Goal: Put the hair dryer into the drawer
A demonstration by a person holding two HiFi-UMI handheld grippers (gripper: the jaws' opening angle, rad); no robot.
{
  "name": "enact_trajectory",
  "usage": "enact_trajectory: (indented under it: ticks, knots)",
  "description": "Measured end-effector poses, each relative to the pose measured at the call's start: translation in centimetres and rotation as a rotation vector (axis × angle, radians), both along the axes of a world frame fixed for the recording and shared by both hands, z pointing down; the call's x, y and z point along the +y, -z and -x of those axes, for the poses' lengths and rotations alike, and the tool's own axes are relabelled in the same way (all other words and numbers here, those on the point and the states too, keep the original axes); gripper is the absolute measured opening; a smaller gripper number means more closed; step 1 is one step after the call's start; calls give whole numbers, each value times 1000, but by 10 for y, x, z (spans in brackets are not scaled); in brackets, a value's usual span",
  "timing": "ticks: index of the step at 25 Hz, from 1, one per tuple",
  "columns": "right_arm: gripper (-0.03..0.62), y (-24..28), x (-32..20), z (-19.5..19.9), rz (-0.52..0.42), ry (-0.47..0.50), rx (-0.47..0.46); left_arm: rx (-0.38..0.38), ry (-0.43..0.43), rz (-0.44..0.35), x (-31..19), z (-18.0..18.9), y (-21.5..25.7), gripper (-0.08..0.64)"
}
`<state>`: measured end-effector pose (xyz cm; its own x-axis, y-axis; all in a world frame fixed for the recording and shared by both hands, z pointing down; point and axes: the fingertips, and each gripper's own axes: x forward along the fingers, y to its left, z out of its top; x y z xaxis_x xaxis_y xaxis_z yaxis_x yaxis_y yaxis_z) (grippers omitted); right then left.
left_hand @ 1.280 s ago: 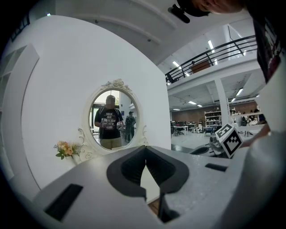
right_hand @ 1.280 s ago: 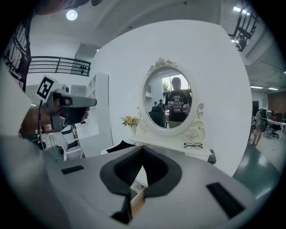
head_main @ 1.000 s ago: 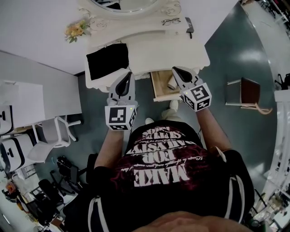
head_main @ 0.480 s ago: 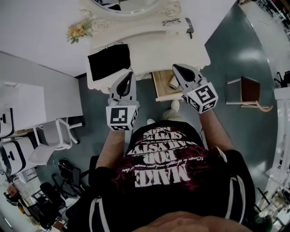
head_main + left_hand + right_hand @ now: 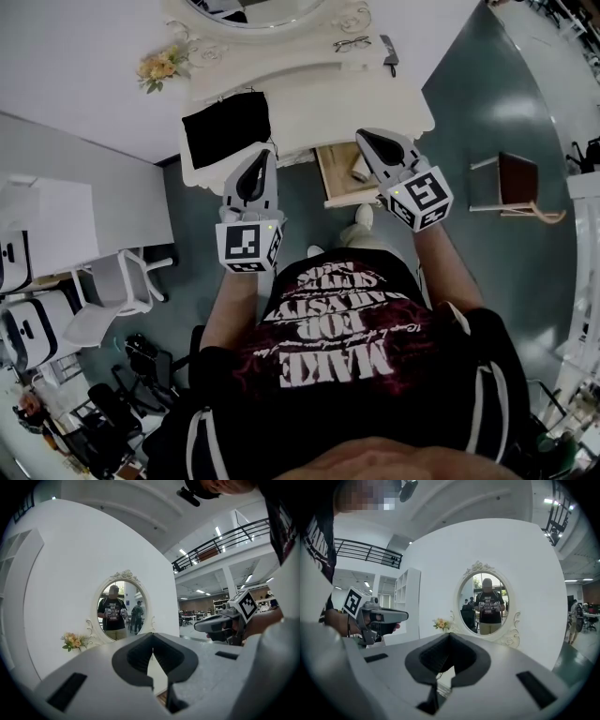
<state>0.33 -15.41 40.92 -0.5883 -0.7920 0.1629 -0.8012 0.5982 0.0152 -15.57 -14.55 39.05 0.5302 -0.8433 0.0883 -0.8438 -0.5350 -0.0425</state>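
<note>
Standing before a white counter (image 5: 319, 103) with an oval mirror (image 5: 121, 611) at its back edge. Holding the left gripper (image 5: 265, 153) level, just off the counter's front edge, near the front-left corner; jaws pressed together, nothing between them. Holding the right gripper (image 5: 363, 141) at the front edge too, right of centre, tip over the counter's rim; jaws likewise together and empty. Both pointed toward the mirror, well apart from each other.

Under the front edge, between the two grippers but nearer the right one: an open wooden drawer (image 5: 328, 178), pulled out toward the person. Inside it, at its right side, a pale hair dryer (image 5: 358, 171), partly hidden by the right gripper, touched by neither.

On the counter's left part, a black cloth (image 5: 225, 127), lying flat. At the back-left corner, a small bunch of flowers (image 5: 157, 64). At the back edge toward the right, a pair of glasses (image 5: 352, 43).
</note>
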Motion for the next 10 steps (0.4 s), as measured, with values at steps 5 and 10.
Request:
enact_trajectory:
  ticks: [5, 10]
  knots:
    - [5, -1, 3, -3, 5, -2, 5, 13, -16, -11, -1, -9, 0, 5]
    - [5, 1, 1, -11, 5, -5, 19, 16, -26, -2, -5, -20, -2, 5]
